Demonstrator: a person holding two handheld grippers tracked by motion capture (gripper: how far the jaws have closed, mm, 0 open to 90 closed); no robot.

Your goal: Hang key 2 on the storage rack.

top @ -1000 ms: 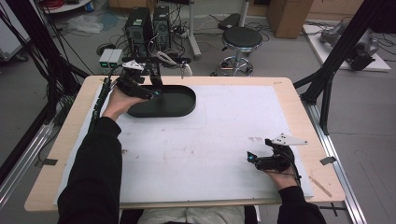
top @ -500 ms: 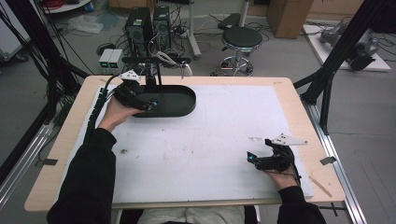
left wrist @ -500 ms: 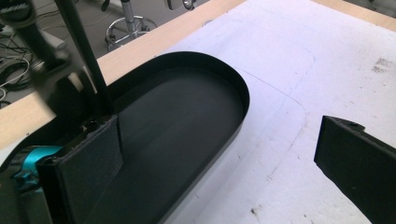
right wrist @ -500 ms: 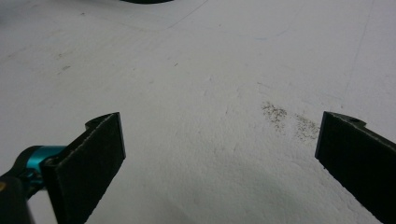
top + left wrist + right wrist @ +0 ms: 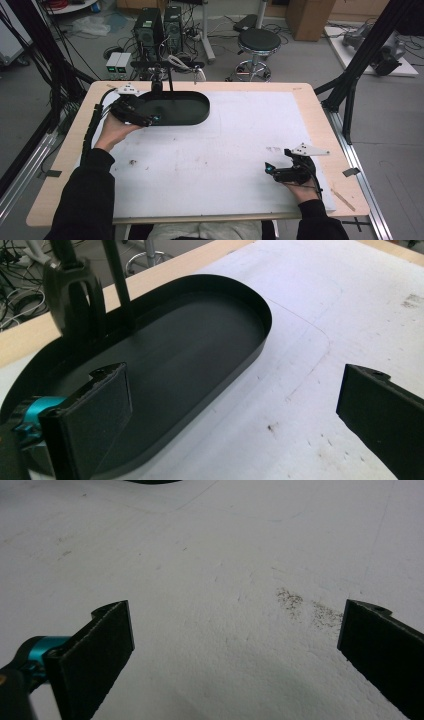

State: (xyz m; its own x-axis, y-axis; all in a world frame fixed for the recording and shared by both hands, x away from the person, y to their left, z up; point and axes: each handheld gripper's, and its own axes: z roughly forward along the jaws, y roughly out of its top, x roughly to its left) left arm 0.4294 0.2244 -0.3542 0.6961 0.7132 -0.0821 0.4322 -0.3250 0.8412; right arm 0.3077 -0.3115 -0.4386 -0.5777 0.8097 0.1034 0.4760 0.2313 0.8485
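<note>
A black oval tray [image 5: 200,107] lies at the back left of the white mat [image 5: 225,155] with nothing in it. My left gripper [image 5: 150,119] hovers open at the tray's left end. In the left gripper view, the left gripper [image 5: 235,395] has one jaw over the tray [image 5: 200,340] floor and the other over the mat, with the tray's near rim between them. My right gripper [image 5: 270,170] rests open on the mat at the front right. In the right gripper view, the right gripper [image 5: 235,630] has only bare mat between its jaws.
A black forked fitting [image 5: 70,290] and a thin post [image 5: 115,280] stand at the tray's far end, by the table's back edge [image 5: 240,86]. A grey smudge [image 5: 300,605] marks the mat ahead of the right gripper. A stool [image 5: 257,42] and computers stand beyond the table.
My left gripper has slid a little toward the person along the tray's left end. The right gripper has stayed put.
</note>
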